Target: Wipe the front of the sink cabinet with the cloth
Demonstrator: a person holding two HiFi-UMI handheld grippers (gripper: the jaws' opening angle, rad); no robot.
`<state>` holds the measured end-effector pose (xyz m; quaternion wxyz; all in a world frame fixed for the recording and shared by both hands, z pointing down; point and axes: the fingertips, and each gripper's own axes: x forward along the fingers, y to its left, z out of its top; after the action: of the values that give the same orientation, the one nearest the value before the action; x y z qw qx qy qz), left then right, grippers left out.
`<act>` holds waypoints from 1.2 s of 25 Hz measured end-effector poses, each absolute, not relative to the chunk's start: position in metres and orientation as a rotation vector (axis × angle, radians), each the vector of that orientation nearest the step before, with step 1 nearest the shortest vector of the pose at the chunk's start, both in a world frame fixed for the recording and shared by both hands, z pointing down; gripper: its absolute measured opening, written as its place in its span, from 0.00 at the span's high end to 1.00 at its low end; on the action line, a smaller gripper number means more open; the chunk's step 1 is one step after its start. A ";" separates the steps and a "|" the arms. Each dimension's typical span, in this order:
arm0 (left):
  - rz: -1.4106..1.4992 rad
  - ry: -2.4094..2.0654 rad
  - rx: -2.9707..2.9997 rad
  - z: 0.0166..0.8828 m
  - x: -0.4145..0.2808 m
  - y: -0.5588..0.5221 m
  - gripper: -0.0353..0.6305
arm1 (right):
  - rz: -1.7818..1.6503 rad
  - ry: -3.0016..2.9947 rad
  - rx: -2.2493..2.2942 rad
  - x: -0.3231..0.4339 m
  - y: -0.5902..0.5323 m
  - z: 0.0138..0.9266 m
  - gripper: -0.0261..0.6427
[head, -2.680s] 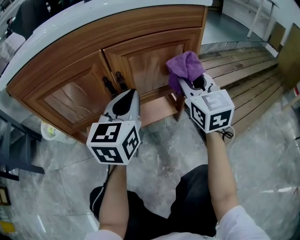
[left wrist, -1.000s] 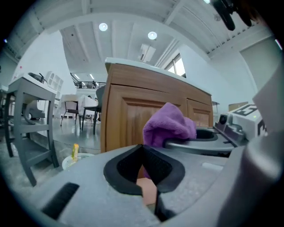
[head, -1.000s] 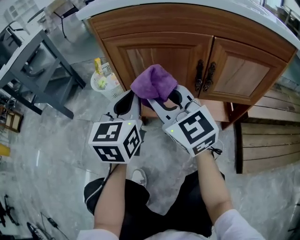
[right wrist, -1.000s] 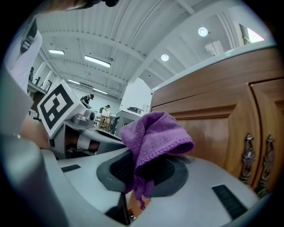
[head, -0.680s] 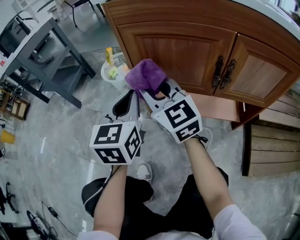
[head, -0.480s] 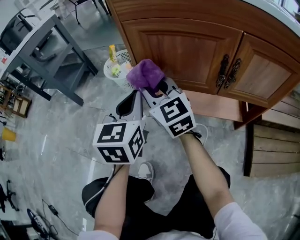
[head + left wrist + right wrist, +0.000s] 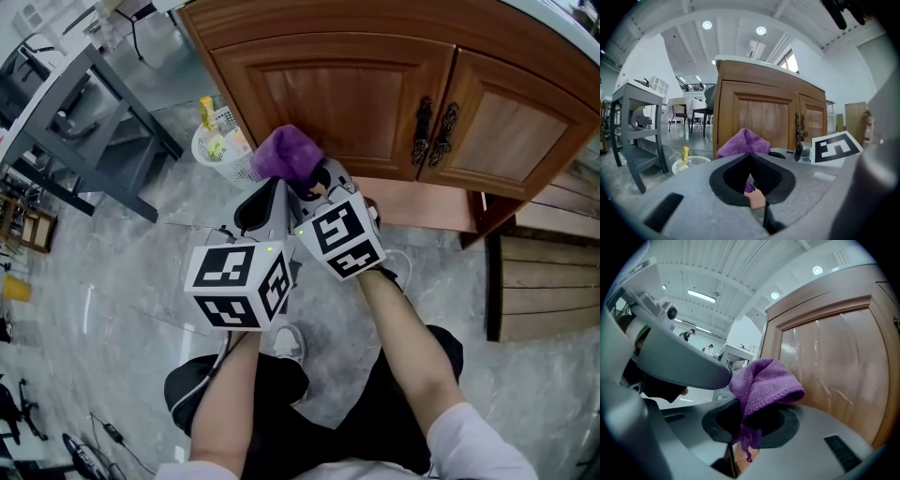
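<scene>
The wooden sink cabinet fills the top of the head view, with two doors and dark handles at the middle. My right gripper is shut on a bunched purple cloth, held at the lower left corner of the left door. In the right gripper view the cloth bulges out of the right gripper, close beside the door panel; whether it touches the wood I cannot tell. My left gripper is shut and empty, just left of the right one. In its own view the left gripper points at the cloth.
A white basket with small bottles stands on the marble floor left of the cabinet. A grey metal table is further left. Wooden planks lie at the right. The person's legs and shoes are below the grippers.
The right gripper has carried the cloth from the right door across to the left door's lower left corner. The left gripper has stayed shut close by.
</scene>
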<state>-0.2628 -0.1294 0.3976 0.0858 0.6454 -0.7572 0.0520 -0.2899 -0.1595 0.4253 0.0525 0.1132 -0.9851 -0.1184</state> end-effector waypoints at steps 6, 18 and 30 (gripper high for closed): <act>0.174 -2.237 1.965 0.395 -0.247 -0.140 0.94 | -0.322 -3.004 0.438 -0.261 -0.174 0.420 0.85; 0.198 -2.142 2.083 0.397 -0.207 -0.168 0.94 | -0.305 -3.010 0.635 -0.192 -0.201 0.408 0.85; 0.215 -2.058 2.206 0.394 -0.161 -0.192 0.94 | -0.298 -3.021 0.713 -0.133 -0.215 0.394 0.85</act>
<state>-0.1614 -0.1923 0.3935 0.0584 0.7282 -0.6792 0.0711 -0.1332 -0.2150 0.3936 0.0116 0.2287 -0.9687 -0.0957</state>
